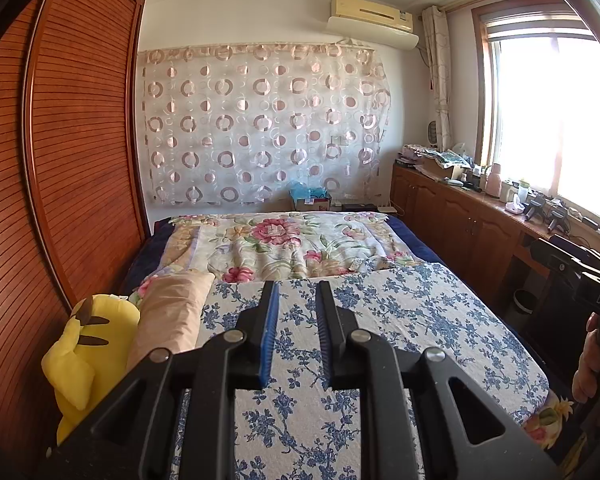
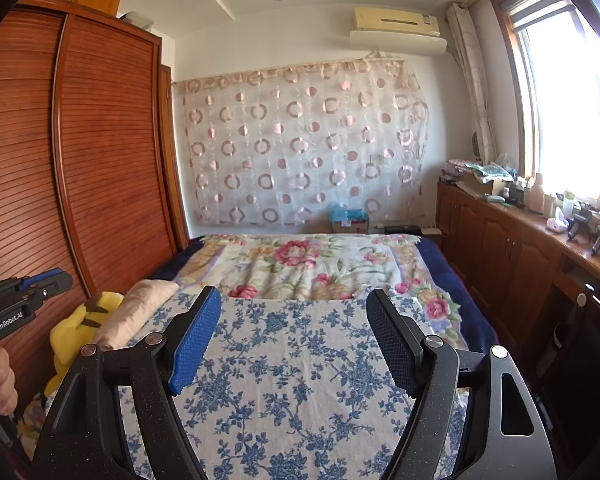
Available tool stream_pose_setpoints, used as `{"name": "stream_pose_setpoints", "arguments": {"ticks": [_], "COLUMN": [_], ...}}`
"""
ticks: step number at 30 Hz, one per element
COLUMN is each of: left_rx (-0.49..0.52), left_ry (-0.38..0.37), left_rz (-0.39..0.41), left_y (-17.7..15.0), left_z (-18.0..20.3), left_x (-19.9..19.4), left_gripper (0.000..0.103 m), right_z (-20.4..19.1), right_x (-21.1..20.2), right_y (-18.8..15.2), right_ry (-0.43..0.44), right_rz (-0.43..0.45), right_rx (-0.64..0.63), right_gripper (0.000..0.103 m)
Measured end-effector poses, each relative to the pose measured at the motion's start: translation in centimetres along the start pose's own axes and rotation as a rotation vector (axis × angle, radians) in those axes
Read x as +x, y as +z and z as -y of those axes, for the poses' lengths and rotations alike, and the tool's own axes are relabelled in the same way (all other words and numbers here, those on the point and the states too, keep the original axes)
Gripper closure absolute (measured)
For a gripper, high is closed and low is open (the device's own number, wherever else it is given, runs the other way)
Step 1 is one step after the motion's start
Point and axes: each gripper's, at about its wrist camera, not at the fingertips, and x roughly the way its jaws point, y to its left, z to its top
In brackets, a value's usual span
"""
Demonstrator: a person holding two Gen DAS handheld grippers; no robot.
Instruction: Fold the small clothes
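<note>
No small garment shows in either view. My left gripper (image 1: 298,286) hovers above the bed with its jaws a narrow gap apart and nothing between them. My right gripper (image 2: 294,296) is wide open and empty, also held above the bed. Under both lies a white cloth with blue flowers (image 1: 380,320), spread flat over the near half of the bed; it also shows in the right wrist view (image 2: 300,360). The left gripper shows at the left edge of the right wrist view (image 2: 24,292), and the right gripper's body at the right edge of the left wrist view (image 1: 580,276).
A pink-flowered quilt (image 1: 292,244) covers the far half of the bed. A beige pillow (image 1: 172,312) and a yellow plush toy (image 1: 88,344) lie at the bed's left edge beside a slatted wooden wardrobe (image 1: 80,152). A cluttered wooden cabinet (image 1: 468,216) runs under the window at right.
</note>
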Motion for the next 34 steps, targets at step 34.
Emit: {"name": "stream_pose_setpoints", "arguments": {"ticks": [34], "left_rx": [0.000], "left_ry": [0.000], "left_rz": [0.005], "left_y": [0.02], "left_z": [-0.34], "left_x": [-0.37], "left_gripper": [0.084], "right_z": [-0.07], "right_x": [-0.10], "right_y": [-0.07], "right_ry": [-0.003], "right_rz": [0.003], "right_rx": [-0.001], "right_gripper": [0.026]}}
